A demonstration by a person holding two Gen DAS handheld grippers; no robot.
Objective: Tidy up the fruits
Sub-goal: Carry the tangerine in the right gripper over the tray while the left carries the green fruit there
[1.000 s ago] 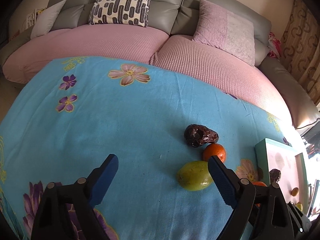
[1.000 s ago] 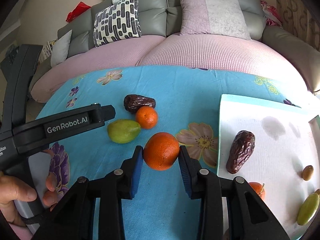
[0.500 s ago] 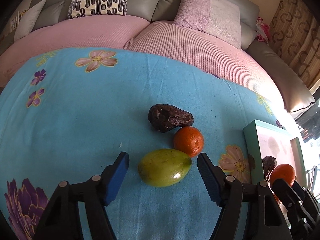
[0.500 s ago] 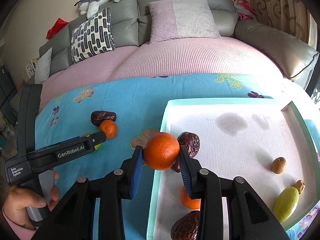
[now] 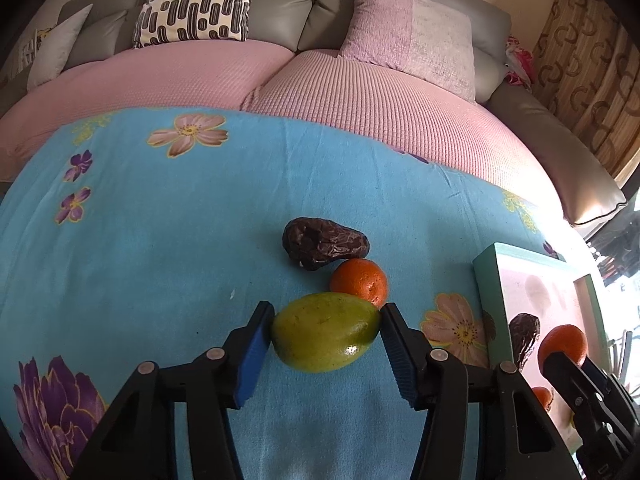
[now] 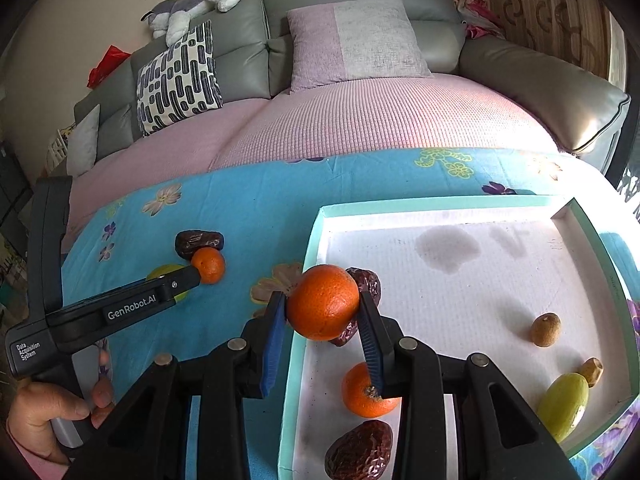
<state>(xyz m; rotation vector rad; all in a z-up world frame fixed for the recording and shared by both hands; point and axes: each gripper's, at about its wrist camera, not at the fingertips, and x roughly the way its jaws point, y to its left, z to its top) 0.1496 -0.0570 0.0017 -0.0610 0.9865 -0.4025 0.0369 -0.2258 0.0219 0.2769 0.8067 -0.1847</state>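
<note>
A green mango-like fruit [image 5: 324, 338] lies on the blue floral cloth [image 5: 160, 248], and my left gripper [image 5: 326, 320] is shut on it, pads touching both ends. Just behind it sit a small orange [image 5: 359, 282] and a dark date [image 5: 324, 248]. My right gripper [image 6: 322, 314] is shut on a large orange [image 6: 324, 294] and holds it above the left rim of the teal tray [image 6: 440, 205]. In the tray lie a date [image 6: 368, 280] partly hidden by the orange, a small orange [image 6: 360, 398], another date [image 6: 358, 456], a green fruit [image 6: 564, 404] and two small brown fruits [image 6: 546, 330].
A grey sofa with a pink cover [image 6: 360, 120] and cushions [image 6: 176, 80] runs along the table's far side. A hand [image 6: 44, 404] holds the left gripper's handle at the lower left. The tray's right half has open white floor [image 6: 500, 280].
My left gripper moved forward around the green fruit and closed on it. My right gripper carried the large orange to the right, from over the cloth to over the tray's left rim.
</note>
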